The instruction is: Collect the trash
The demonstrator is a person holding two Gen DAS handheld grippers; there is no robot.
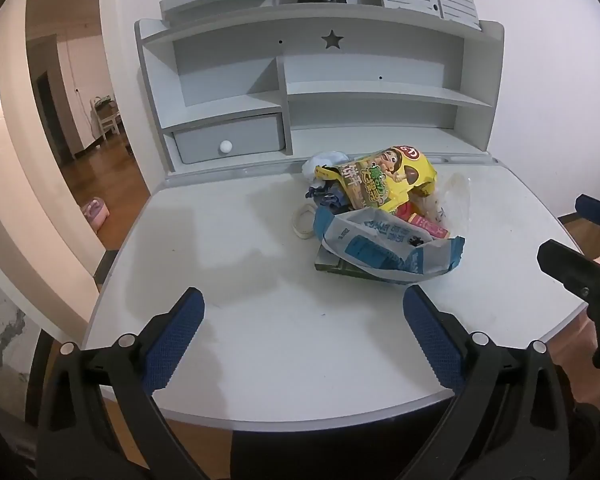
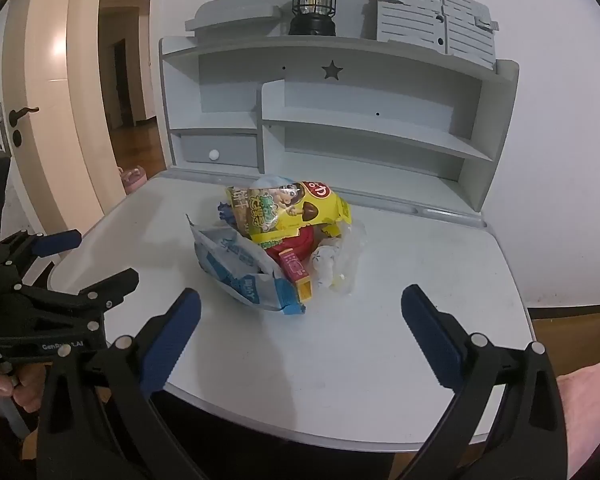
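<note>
Trash heaped in one pile [image 1: 380,216] near the middle of the white desk [image 1: 228,240], toward the shelf unit [image 1: 320,92] at the back; both tongs well short of it and holding nothing; left gripper [image 1: 304,344] spread wide over bare desk, right gripper [image 2: 300,340] likewise spread wide, empty.

We note the pile's makeup: yellow snack bag [image 2: 296,208] on top, crumpled and puffed; blue-and-white torn wrapper [image 2: 244,276] at the near edge, mouth gaping; pink-and-yellow small box [image 2: 298,274] wedged beside it; clear plastic film [image 2: 340,260] on the right; white tape ring [image 1: 303,220] lying flat on the left, just beside the heap; crumpled white paper [image 1: 326,160] and something dark blue behind, partly hidden.

Handling, our judgement: everything looks light and soft; film and foil wrappers likely slippery and springy, so a pinch on a flat face may slide off; nothing appears fragile. We would take the blue-and-white wrapper by its raised torn lip, where a fold gives the pads a double layer; the yellow bag by a crimped end seam; the small box across its narrow sides, being the one stiff item. The tape ring sits low on the desk; one finger through the hole seems the easier hold.

Risk: lifting one wrapper may drag its neighbours, since the pieces overlap. No bin shows in either view.
</note>
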